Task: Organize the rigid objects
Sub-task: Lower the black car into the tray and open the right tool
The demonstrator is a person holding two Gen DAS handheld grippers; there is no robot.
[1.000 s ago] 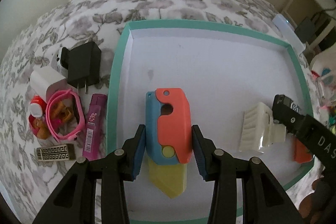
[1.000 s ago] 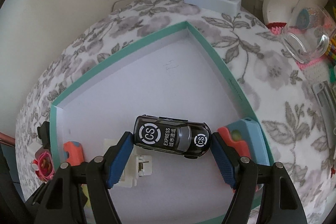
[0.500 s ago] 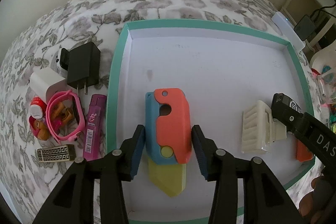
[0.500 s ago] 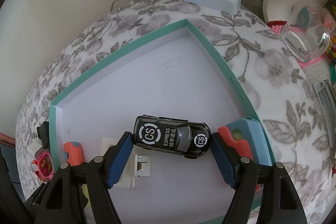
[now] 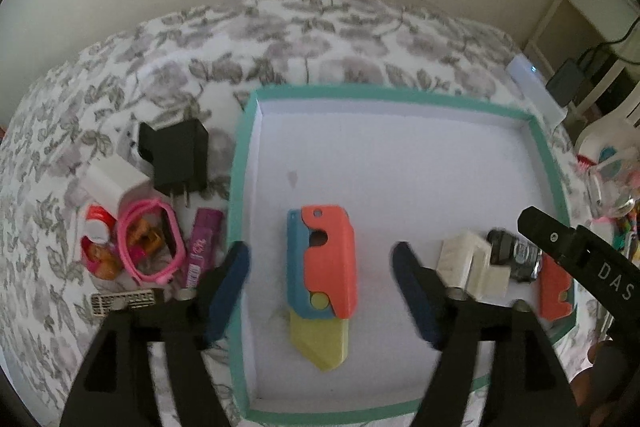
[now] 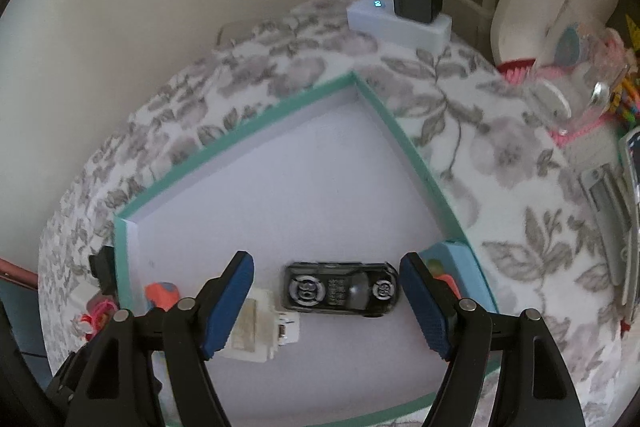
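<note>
An orange, blue and yellow toy knife [image 5: 320, 275] lies flat in the white tray with a teal rim [image 5: 236, 187]. My left gripper [image 5: 320, 259] hovers above it with its jaws opening wide, and both pads stand clear of the toy. A black toy car [image 6: 340, 291] lies in the same tray [image 6: 240, 135] between the fingers of my right gripper [image 6: 326, 267]. That gripper is open, with a gap at its left pad. A white plastic block [image 6: 260, 327] sits just left of the car.
Left of the tray lie a black charger [image 5: 180, 155], a white charger [image 5: 108, 183], a pink watch [image 5: 152, 243], a purple tube [image 5: 204, 243] and a patterned bar [image 5: 120, 301]. A second orange-blue toy [image 6: 440, 275] fills the tray's right corner. A power strip [image 6: 400, 23] sits at the back.
The left jaws have spread wide and let go of the toy knife, and the left gripper has risen. The car now looks farther from the right gripper, clear of its left pad.
</note>
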